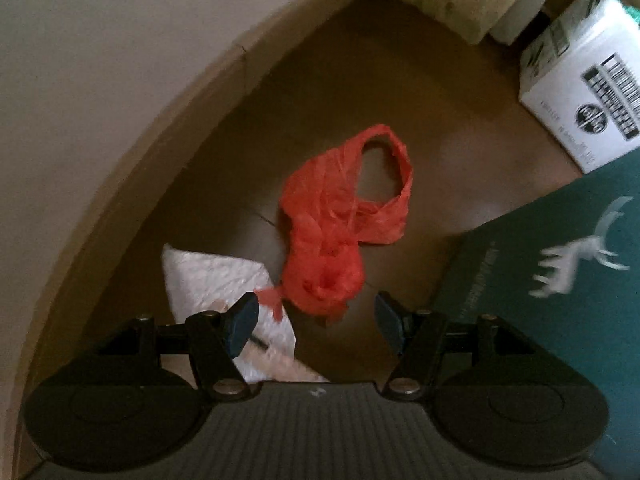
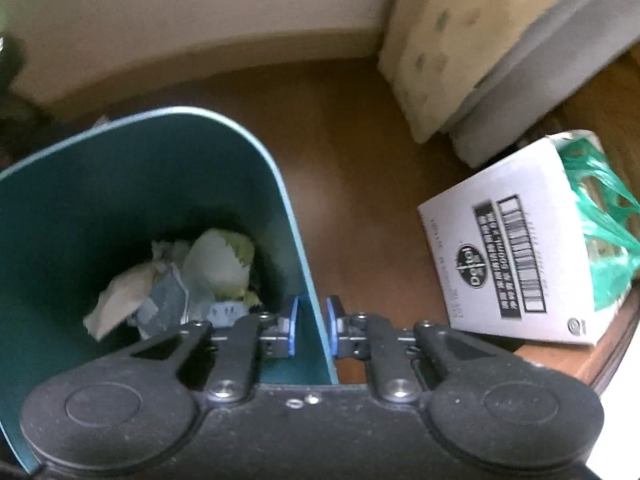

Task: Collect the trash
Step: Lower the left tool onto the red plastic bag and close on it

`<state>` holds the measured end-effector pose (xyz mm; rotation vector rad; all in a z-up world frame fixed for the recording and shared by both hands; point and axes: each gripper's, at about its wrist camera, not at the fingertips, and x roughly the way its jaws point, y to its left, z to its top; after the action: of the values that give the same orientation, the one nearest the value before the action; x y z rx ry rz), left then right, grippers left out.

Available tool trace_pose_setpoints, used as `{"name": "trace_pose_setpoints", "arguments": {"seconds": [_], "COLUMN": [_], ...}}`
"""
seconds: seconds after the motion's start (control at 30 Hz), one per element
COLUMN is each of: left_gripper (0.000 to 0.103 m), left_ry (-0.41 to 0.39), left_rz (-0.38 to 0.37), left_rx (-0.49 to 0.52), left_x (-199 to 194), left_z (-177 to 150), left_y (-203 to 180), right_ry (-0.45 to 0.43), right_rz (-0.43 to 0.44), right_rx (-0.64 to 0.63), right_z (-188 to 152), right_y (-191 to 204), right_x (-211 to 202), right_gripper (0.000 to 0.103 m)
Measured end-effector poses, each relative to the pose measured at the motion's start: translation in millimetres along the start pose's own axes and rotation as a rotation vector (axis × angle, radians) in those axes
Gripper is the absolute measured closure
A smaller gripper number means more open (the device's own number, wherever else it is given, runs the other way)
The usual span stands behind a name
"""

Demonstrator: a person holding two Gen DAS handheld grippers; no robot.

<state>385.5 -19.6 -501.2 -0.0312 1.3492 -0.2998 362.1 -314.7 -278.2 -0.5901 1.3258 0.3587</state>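
- Left wrist view, item one: left hand-held gripper (image 1: 316,314), jaws spread wide, holding nothing, poised over the floor (image 1: 440,120) at the lower centre of the frame.
- Item two: red plastic bag (image 1: 340,236), crumpled, lying on the floor at centre frame, its handle loop toward the upper right and its bunched end between the pad tips. Touching or merely beside the pads: cannot tell.
- Item three: white crumpled paper (image 1: 216,276), lower left, partly under the left-hand pad and just beside the bag's tail.
- Item four: teal bin (image 1: 560,280), a flank with a white deer print, at the right edge.
- Right wrist view, item five: right hand-held gripper (image 2: 312,328), pinching the wall of the teal bin (image 2: 140,168), one pad inside and one outside. Paper scraps and a pale wrapper lie in the bin's bottom.
- Item six: white carton (image 2: 516,256) with a green bag (image 2: 604,220), right of frame, well apart from the bin.
- Risk, judged: thin film may slip from the pads if only the tail is caught, leaving the bulk on the floor.
- Risk, judged: closing low may also trap the paper, or scrape the floor.
- Risk, judged: a one-wall pinch may let the bin tilt or swing, spilling its contents or moving the mouth away from the drop.
- Risk, judged: the handle loop may snag on the bin rim.
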Motion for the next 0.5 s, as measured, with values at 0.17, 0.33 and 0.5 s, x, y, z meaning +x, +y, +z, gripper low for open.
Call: {"name": "trace_pose_setpoints", "arguments": {"seconds": [0.17,0.33,0.5], "left_gripper": [0.04,0.04,0.039], "left_ry": [0.04,0.075,0.135], "left_rz": [-0.029,-0.031,-0.016], "left_rx": [0.048,0.069,0.115], "left_x": [30,56,86], "left_z": [17,31,35], "left_y": [3,-2,-15], "right_ry": [0.093,0.113,0.166], "right_rz": [0.007,0.002,0.022], "right_rx": [-0.079,0.027,0.192], "right_z": [15,18,14], "right_y": [9,5,-8], "right_x": [10,11,7], "right_gripper": [0.092,0.092,0.094]}}
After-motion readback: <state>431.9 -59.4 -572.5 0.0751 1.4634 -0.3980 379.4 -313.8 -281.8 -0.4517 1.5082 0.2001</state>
